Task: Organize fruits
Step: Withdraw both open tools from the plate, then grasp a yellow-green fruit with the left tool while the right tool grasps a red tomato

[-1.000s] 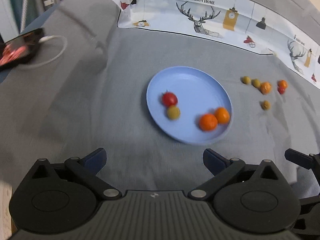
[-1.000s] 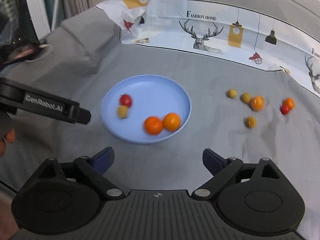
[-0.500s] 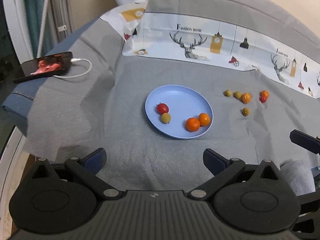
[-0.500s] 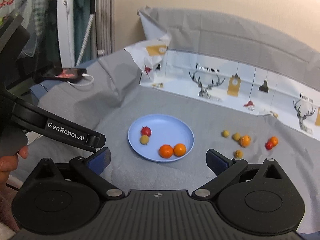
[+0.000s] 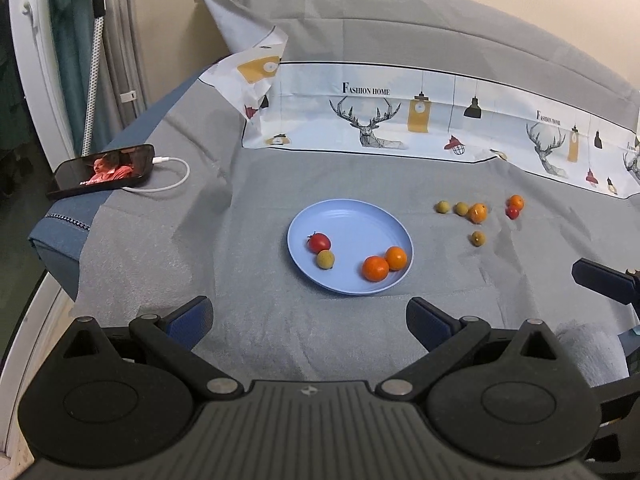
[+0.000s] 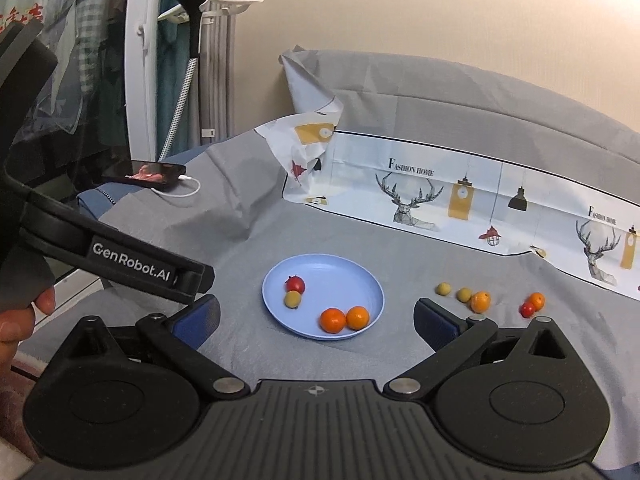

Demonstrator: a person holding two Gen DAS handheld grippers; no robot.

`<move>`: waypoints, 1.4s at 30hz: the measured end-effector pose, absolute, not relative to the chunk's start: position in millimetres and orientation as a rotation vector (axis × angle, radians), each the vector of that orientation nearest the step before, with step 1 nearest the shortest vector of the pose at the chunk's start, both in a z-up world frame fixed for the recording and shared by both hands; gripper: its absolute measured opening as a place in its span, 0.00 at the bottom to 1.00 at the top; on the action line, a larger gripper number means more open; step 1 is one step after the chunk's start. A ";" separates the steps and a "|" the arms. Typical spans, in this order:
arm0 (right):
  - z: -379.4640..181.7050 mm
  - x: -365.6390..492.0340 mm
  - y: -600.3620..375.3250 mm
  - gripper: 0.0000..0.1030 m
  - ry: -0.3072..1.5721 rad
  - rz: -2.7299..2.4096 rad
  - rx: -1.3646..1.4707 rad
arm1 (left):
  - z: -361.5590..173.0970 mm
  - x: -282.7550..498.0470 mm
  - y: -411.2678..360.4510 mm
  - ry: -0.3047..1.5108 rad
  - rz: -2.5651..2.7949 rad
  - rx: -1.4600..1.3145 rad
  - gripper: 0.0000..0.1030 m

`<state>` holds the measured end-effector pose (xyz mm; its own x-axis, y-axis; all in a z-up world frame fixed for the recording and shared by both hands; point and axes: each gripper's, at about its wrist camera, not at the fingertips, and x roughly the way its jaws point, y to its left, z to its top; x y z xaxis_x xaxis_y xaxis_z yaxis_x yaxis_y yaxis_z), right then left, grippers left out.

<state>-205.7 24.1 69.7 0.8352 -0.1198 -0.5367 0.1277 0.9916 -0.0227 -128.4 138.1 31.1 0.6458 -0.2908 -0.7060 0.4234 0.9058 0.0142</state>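
A light blue plate (image 5: 352, 220) lies on the grey cloth and holds a red tomato (image 5: 319, 242), a yellow-green fruit (image 5: 325, 259) and two oranges (image 5: 376, 268). It also shows in the right wrist view (image 6: 332, 272). Several loose fruits lie to its right: yellow-green ones (image 5: 442, 207), an orange (image 5: 477, 213), a red one (image 5: 512, 212). My left gripper (image 5: 310, 314) is open and empty, well back from the plate. My right gripper (image 6: 316, 316) is open and empty, also pulled back.
A phone (image 5: 102, 171) on a white charging cable (image 5: 176, 180) lies at the far left edge. A printed deer-pattern sheet (image 5: 400, 120) stands along the back. The left gripper's body (image 6: 132, 264) crosses the right wrist view at left.
Both grippers have pulled back and up from the plate, so the plate and fruits look smaller and farther. Both stay open. The fruits have not moved.
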 end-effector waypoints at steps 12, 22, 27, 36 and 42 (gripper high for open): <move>64.0 -199.6 26.8 0.99 0.594 -0.120 0.024 | 25.1 -122.5 141.2 0.792 -0.407 0.184 1.00; 53.7 -191.6 20.2 0.99 0.636 -0.123 0.049 | 12.9 -109.4 139.4 0.845 -0.402 0.184 1.00; 45.3 -186.1 11.9 0.99 0.662 -0.133 0.085 | 5.7 -101.4 132.6 0.871 -0.400 0.208 1.00; 28.6 -180.1 -26.5 0.99 0.670 -0.251 0.180 | 8.1 -70.7 91.9 0.875 -0.414 0.255 1.00; 11.0 -176.5 -101.2 0.99 0.633 -0.482 0.254 | 8.8 -34.1 15.9 0.883 -0.503 0.331 1.00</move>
<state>-176.5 -101.2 11.0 0.7015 -0.3520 -0.6197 0.5034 0.8602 0.0812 -34.1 15.9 8.8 0.5307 -0.2799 -0.8000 0.5454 0.8353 0.0696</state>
